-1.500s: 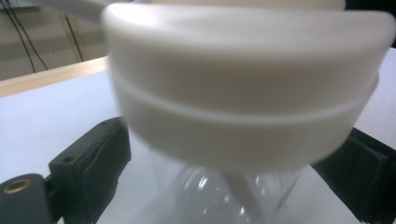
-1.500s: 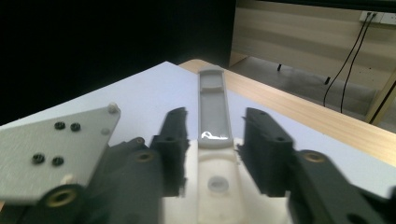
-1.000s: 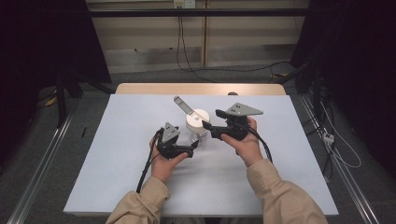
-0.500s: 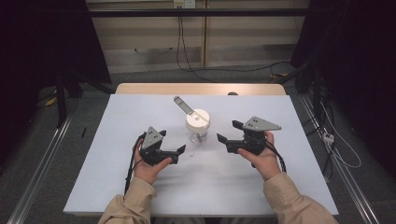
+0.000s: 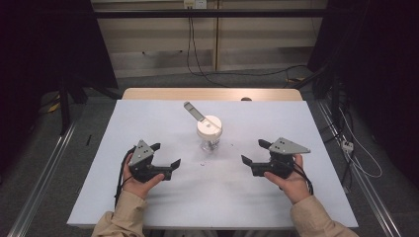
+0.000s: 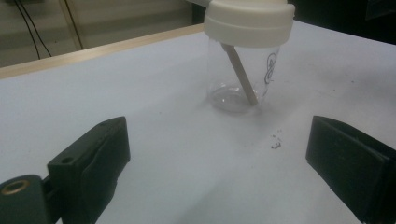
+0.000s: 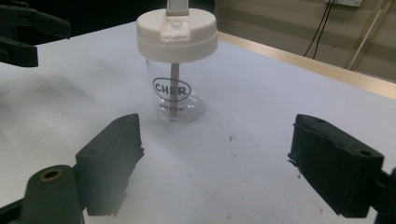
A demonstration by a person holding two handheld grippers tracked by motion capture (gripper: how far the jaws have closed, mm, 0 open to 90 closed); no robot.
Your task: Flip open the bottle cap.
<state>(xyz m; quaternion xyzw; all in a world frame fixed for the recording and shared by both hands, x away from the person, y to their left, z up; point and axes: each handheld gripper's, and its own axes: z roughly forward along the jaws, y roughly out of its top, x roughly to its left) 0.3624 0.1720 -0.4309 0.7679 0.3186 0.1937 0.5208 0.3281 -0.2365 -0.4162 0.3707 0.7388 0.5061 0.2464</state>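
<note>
On the table, our count: two hand-held grippers, one cup, one table.
Left gripper (image 5: pixel 167 154): we hold it in our left hand (image 5: pixel 140 181), low over the near-left of the white table (image 5: pixel 123 207); its jaws stand wide with nothing between them, after closing a little just now. In the left gripper view (image 6: pixel 217 158) bare tabletop lies between the two black jaws.
Right gripper (image 5: pixel 255 151): we hold it in our right hand (image 5: pixel 291 180) at the near-right; its jaws stand wide and have just been opening, with nothing between them. In the right gripper view (image 7: pixel 215 154) they frame bare tabletop.
Facing: both grippers point inward, toward each other and toward the cup.
Cup (image 5: pixel 210 133): one only, standing upright on the table's middle, between the two grippers and a little farther from us, apart from both.
Cup's look: clear plastic body (image 7: pixel 175 100) with a dark oval logo whose letters read "CHER", smaller print beneath it.
Lid (image 7: pixel 177 30): cream-white, round, seated on the cup, with a flip spout (image 5: pixel 194 111) raised and slanting toward the far left in the high view.
Straw (image 6: pixel 240 74): one pale straw inside, leaning down to the cup's bottom.
Specks (image 6: pixel 276 140): a few dark flecks on the tabletop just in front of the cup.
</note>
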